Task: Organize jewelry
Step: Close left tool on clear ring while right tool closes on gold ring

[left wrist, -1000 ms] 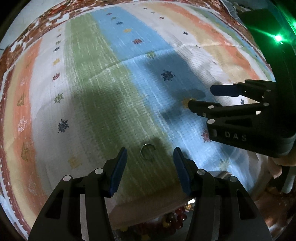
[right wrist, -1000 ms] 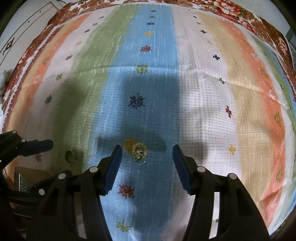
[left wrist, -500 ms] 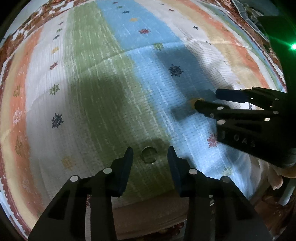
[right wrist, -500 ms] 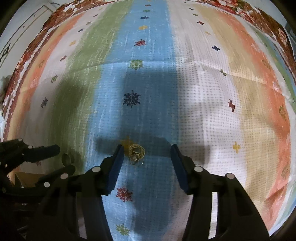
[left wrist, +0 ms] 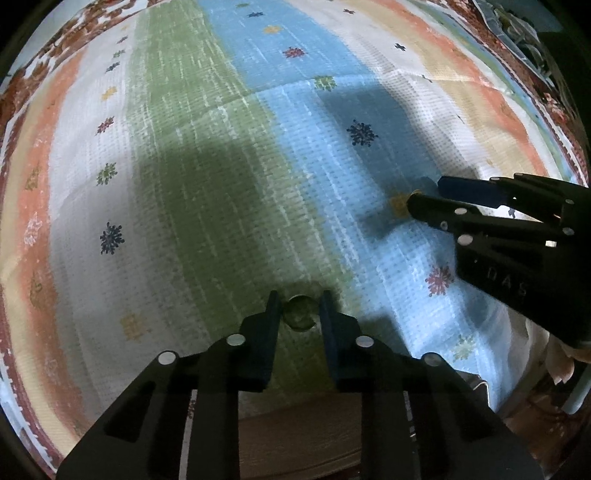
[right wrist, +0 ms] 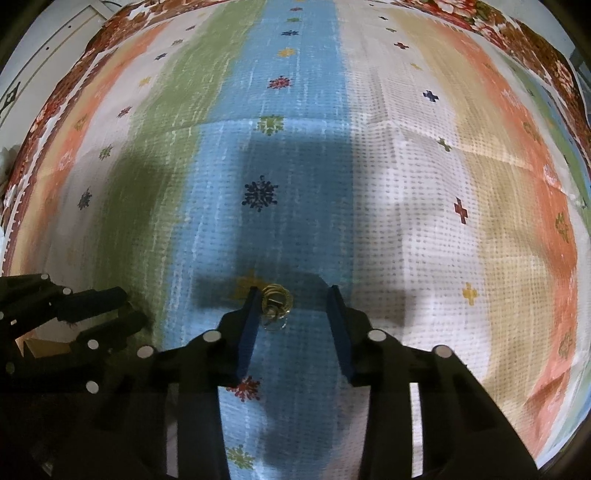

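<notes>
A small plain ring (left wrist: 300,312) lies on the green stripe of the striped cloth (left wrist: 207,192). My left gripper (left wrist: 298,308) sits low over it, its jaws narrowed on either side of the ring, touching or nearly so. A gold ring with a small ornament (right wrist: 276,302) lies on the blue stripe. My right gripper (right wrist: 291,301) is down at it, jaws still apart, the ring against the left pad (right wrist: 249,325). The right gripper also shows in the left wrist view (left wrist: 428,195), the left gripper in the right wrist view (right wrist: 122,310).
The striped cloth with small flower marks covers the whole surface, with a floral border (right wrist: 480,14) at the far edge. A brown box edge (left wrist: 295,435) shows under the cloth's near edge. A cardboard corner (right wrist: 40,347) shows at lower left.
Both grippers have dropped lower and closer to their rings. The left jaws have narrowed a lot around the plain ring. The right jaws have narrowed a little around the gold ring.
</notes>
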A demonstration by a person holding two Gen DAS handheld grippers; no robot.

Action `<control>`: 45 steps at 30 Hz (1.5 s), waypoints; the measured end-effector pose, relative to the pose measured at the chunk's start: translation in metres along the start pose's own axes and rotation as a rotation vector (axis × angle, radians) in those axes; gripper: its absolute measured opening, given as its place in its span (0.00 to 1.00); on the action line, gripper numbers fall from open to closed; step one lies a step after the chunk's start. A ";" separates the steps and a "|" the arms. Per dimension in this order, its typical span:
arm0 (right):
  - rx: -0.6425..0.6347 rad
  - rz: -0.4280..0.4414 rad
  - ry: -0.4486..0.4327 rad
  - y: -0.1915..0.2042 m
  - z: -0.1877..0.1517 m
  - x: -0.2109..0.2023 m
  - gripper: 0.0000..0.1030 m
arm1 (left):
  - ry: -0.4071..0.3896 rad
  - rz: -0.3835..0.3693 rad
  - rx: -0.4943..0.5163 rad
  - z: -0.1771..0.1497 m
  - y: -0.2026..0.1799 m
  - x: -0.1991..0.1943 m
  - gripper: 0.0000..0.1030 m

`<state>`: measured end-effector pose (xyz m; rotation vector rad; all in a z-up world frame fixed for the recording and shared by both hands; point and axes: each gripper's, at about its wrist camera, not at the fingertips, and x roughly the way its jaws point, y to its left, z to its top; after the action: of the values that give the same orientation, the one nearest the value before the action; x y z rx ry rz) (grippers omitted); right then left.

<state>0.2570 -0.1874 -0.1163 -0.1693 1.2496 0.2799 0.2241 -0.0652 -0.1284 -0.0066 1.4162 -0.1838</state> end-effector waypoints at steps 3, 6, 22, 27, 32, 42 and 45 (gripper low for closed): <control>-0.006 -0.001 0.001 0.002 -0.001 0.000 0.29 | 0.000 -0.001 0.000 -0.001 0.002 0.000 0.19; -0.012 0.002 0.003 0.001 -0.003 -0.001 0.24 | -0.003 -0.006 -0.006 -0.002 0.004 -0.001 0.19; -0.035 0.038 -0.003 0.005 -0.007 -0.004 0.16 | -0.040 -0.027 -0.023 -0.005 0.010 -0.015 0.19; -0.041 0.045 -0.015 0.008 -0.007 -0.009 0.16 | -0.056 -0.034 -0.031 -0.008 0.014 -0.023 0.19; -0.045 0.039 -0.037 0.009 -0.009 -0.018 0.16 | -0.074 -0.039 -0.050 -0.010 0.020 -0.031 0.19; -0.086 0.041 -0.120 0.027 -0.017 -0.045 0.16 | -0.139 0.011 -0.066 -0.023 0.024 -0.052 0.19; -0.098 0.046 -0.142 0.032 -0.020 -0.051 0.16 | -0.161 0.021 -0.072 -0.028 0.025 -0.060 0.19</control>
<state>0.2142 -0.1688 -0.0735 -0.2012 1.1012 0.3871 0.1917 -0.0295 -0.0771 -0.0642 1.2607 -0.1126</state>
